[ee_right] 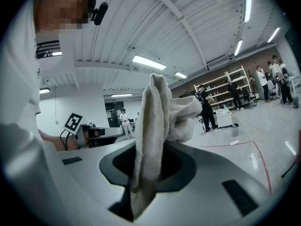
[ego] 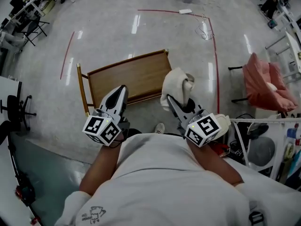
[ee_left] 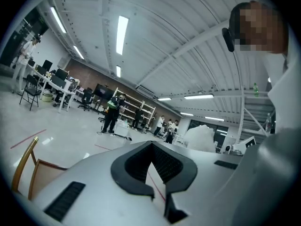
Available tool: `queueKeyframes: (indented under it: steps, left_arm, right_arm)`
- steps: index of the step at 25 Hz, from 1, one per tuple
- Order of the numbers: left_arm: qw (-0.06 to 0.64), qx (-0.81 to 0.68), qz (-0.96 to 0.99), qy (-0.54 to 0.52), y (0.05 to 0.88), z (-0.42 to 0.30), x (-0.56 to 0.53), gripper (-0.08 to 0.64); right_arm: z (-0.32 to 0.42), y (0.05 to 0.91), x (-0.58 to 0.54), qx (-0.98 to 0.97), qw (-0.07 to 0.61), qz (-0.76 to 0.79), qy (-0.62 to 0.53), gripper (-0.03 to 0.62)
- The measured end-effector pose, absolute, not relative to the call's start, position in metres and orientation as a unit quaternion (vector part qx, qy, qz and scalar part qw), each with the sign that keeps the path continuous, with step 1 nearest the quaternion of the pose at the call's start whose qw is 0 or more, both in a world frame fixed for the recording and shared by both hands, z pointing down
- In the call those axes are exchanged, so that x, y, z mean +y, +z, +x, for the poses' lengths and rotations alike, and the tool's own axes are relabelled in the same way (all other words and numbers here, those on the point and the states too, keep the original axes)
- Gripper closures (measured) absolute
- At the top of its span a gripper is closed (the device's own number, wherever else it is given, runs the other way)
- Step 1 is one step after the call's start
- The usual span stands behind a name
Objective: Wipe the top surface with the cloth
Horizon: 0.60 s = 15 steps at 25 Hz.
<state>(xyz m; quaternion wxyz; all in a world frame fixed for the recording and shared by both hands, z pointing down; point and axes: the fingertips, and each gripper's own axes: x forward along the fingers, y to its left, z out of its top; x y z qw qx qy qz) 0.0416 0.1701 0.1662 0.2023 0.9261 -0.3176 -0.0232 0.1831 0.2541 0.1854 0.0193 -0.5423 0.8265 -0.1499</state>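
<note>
Your right claw (ego: 170, 98) is gripping the cloth (ego: 177, 83), which is bunching just above its tips at mid-frame; your left claw (ego: 123, 87) is sitting closed.

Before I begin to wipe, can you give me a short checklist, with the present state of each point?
1. Grip on the cloth: ok, the right tool has its jaws shut on it.
2. Free left tool: ok, jaws together, nothing between them.
3. Nothing lying on the table top: ok, bare wood in the head view.
4. Position of the cloth over the table top: not ok, in the head view it sits beyond the right edge.
5. Dirt on the table top: cannot tell.
</note>
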Motion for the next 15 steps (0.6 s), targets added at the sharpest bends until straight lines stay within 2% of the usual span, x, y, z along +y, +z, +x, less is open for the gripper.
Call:
queueKeyframes:
  steps: [6, 9, 15]
  left_arm:
    - [0.187, -0.336, 0.923, 0.007, 0.179, 0.055, 0.149, 0.554]
    - [0.167, -0.340, 0.925, 0.016, 0.178, 0.053, 0.131, 0.554]
    - [0.176, -0.331, 0.927, 0.013, 0.181, 0.047, 0.090, 0.554]
  right_arm:
    - [0.219, 0.204, 0.233, 0.814, 0.029, -0.549, -0.188, 0.506]
    - [0.220, 0.206, 0.219, 0.814, 0.026, -0.549, -0.191, 0.506]
    - [0.213, 0.208, 0.183, 0.808, 0.020, -0.557, -0.194, 0.506]
